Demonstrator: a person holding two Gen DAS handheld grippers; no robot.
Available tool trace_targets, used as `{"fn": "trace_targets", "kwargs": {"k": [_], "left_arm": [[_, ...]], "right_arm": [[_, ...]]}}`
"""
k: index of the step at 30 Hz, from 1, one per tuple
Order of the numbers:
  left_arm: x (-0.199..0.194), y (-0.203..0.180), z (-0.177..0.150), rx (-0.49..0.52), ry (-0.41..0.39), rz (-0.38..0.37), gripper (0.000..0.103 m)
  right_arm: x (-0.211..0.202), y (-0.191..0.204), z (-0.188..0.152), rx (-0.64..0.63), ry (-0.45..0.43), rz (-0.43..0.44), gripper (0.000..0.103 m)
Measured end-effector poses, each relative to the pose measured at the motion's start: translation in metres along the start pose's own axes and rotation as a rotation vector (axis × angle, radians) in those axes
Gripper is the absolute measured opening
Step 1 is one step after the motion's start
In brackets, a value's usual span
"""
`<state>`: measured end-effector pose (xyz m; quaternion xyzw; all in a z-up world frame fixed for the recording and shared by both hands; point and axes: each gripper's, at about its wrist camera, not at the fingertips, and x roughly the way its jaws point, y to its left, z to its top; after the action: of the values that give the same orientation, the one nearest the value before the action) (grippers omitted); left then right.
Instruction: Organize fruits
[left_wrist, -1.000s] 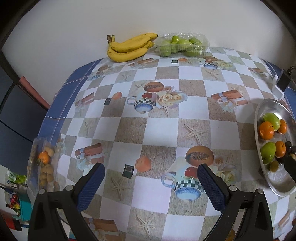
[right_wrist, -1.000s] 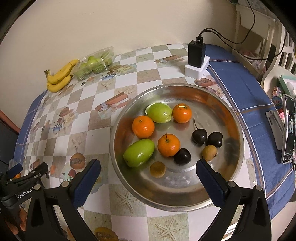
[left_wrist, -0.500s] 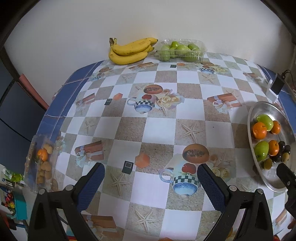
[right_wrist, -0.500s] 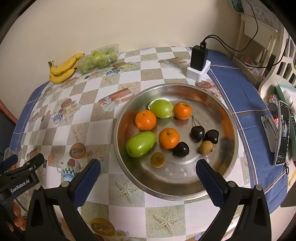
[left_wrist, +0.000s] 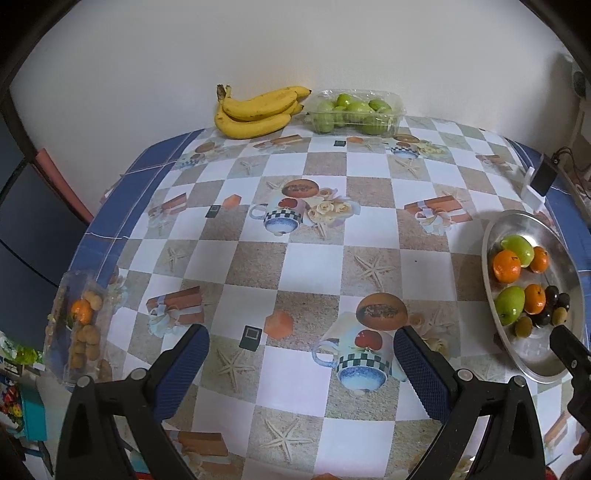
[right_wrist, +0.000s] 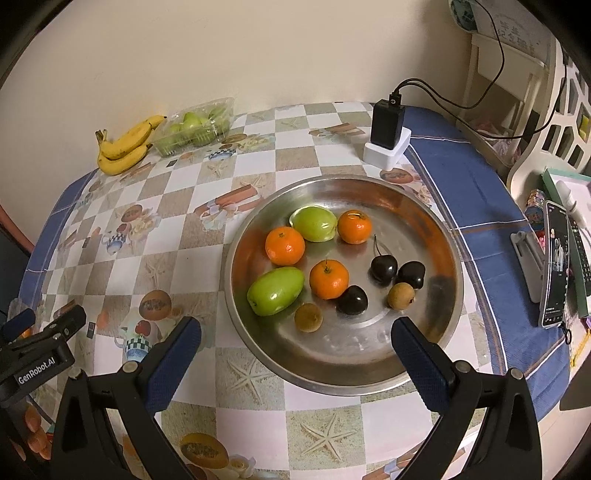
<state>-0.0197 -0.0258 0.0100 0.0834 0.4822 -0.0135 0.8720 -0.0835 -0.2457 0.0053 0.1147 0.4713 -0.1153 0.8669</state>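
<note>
Black tongs (right_wrist: 295, 350) with ribbed blue pads (right_wrist: 173, 363), silver screws, white "GenRobot.AI" lettering.

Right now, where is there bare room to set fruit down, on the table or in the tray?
The table is bare between the bananas and the left gripper. The metal tray has room along its near and right side; its centre is crowded with oranges, green fruit and cherries.

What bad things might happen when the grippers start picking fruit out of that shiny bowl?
1. The cherries and small brown fruits lie close together near an orange, so the open right gripper might bump a neighbour and send it rolling.
2. The metal bowl looks smooth, so round fruit may slip away from the fingers.
3. The charger and its cable stand just behind the bowl and could get snagged.
</note>
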Motion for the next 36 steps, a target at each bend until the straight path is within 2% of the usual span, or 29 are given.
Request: {"fn": "trace_targets", "kwargs": {"k": [6, 36], "left_arm": [[-0.0004, 0.003, 0.0001, -0.022, -0.003, -0.008, 0.101], [-0.005, 0.0, 0.0004, -0.008, -0.032, -0.046, 0.101]], "right_arm": [[-0.0005, -0.0033, 0.0016, 0.015, -0.002, 0.003, 0.103], [0.0064, -0.0039, 0.0036, 0.014, 0.019, 0.011, 0.103]]}}
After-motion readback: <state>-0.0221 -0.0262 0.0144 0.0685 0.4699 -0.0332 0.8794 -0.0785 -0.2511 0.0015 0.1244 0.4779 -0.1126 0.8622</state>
